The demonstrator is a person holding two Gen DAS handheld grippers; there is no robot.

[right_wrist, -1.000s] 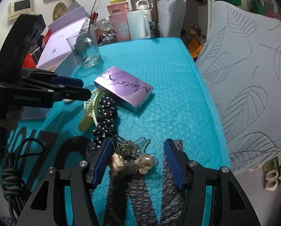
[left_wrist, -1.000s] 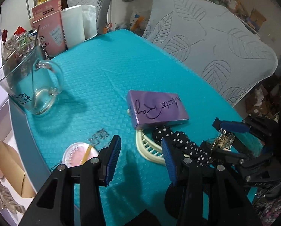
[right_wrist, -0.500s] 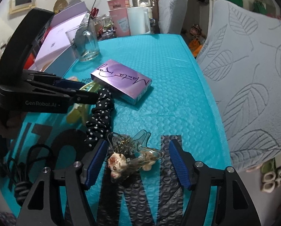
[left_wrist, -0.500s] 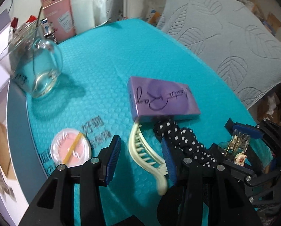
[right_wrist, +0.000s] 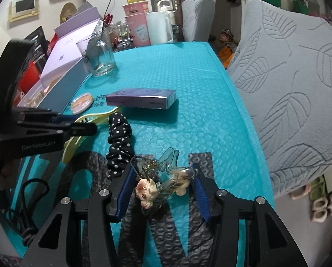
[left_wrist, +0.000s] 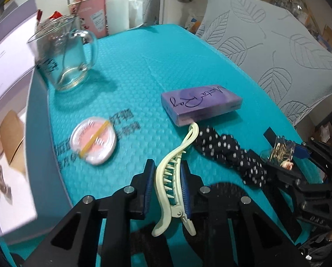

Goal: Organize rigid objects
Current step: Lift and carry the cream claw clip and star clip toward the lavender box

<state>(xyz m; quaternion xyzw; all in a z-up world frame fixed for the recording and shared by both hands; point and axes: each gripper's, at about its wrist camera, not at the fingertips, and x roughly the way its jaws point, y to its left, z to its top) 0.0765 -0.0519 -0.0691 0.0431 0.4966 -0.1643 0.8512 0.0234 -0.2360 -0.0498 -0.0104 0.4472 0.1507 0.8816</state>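
The left gripper (left_wrist: 167,184) is clamped on the cream hair clip (left_wrist: 177,173), at 6 o'clock from the purple box (left_wrist: 201,103) on the bench (left_wrist: 143,66). The right gripper (right_wrist: 163,188) is closing around the clear clip (right_wrist: 166,182). Both grasps are in hand; I think lifting comes next.

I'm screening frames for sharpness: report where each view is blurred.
Left wrist view: the round pink compact and glass mug smear with motion blur, while the cream hair clip looks sharp. Right wrist view: sharp throughout, the purple box crisp.

Two hair clips (left_wrist: 175,178) (right_wrist: 166,178), one scrunchie (left_wrist: 228,153).
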